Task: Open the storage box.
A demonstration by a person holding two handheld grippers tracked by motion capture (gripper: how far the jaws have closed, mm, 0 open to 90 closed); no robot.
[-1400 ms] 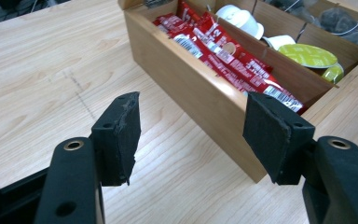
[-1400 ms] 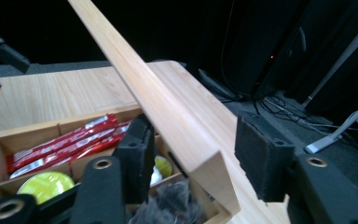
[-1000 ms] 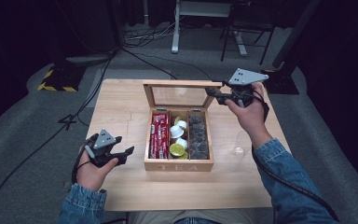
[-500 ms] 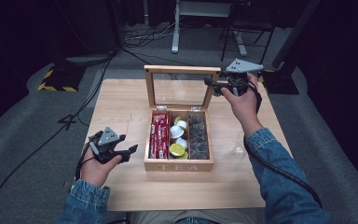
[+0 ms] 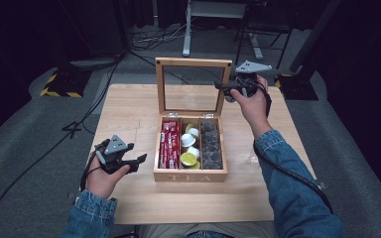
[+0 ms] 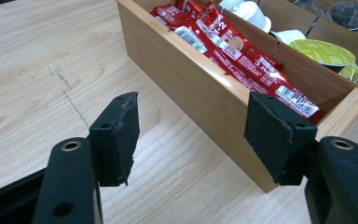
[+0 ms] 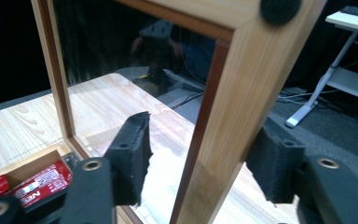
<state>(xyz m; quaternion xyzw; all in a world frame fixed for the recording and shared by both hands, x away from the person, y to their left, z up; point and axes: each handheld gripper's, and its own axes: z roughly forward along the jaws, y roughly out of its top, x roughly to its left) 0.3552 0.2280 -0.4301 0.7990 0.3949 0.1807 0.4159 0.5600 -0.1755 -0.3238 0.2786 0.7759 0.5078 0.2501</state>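
Observation:
A wooden tea box (image 5: 190, 174) stands mid-table with its glass-paned lid (image 5: 193, 62) raised upright. It holds red sachets (image 5: 169, 144), white and green capsules (image 5: 188, 148) and dark pods (image 5: 211, 144). My right gripper (image 5: 223, 87) is at the lid's right rail. Its jaws have just been opening, and the rail (image 7: 223, 102) stands between the pads of the right gripper (image 7: 205, 154) with a gap on each side. My left gripper (image 5: 136, 161) rests open on the table left of the box. In the left gripper view, that left gripper (image 6: 191, 126) faces the box's side wall (image 6: 191, 79) with nothing between its jaws.
A small clear object (image 5: 255, 158) lies on the table right of the box. The wooden table (image 5: 129, 109) has bare room at left and in front. Beyond its far edge are a white desk frame (image 5: 186, 29) and floor cables (image 5: 99, 84).
The lid has swung from tilted forward to upright. My right gripper went back with it and its jaws spread off the rail. The left gripper has stayed put.

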